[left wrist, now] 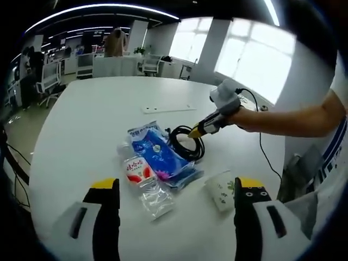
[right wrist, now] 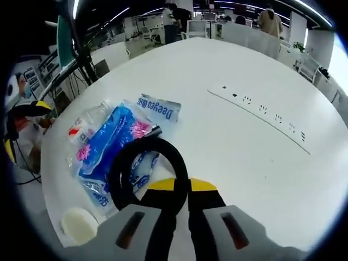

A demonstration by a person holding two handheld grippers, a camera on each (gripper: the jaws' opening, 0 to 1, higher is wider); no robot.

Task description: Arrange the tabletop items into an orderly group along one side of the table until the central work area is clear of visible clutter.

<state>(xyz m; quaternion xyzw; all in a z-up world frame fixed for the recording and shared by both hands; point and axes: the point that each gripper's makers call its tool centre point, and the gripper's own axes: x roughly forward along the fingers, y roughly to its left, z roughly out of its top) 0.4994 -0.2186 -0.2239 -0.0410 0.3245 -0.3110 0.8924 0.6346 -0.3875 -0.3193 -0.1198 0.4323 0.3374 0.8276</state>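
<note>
Jaws of my right gripper (right wrist: 182,187), at lower centre of the right gripper view, are clamped on the near arc of the black cable coil (right wrist: 145,173), whose loop opens toward the upper left over the blue packet (right wrist: 111,142). In the left gripper view, my left gripper (left wrist: 176,190) has its jaws wide apart and empty, the plastic bottle (left wrist: 142,176) and paper cup (left wrist: 221,190) lying between and just beyond them on the bench (left wrist: 98,109). I judge the right hand to be the one placed to carry the coil aside.
</note>
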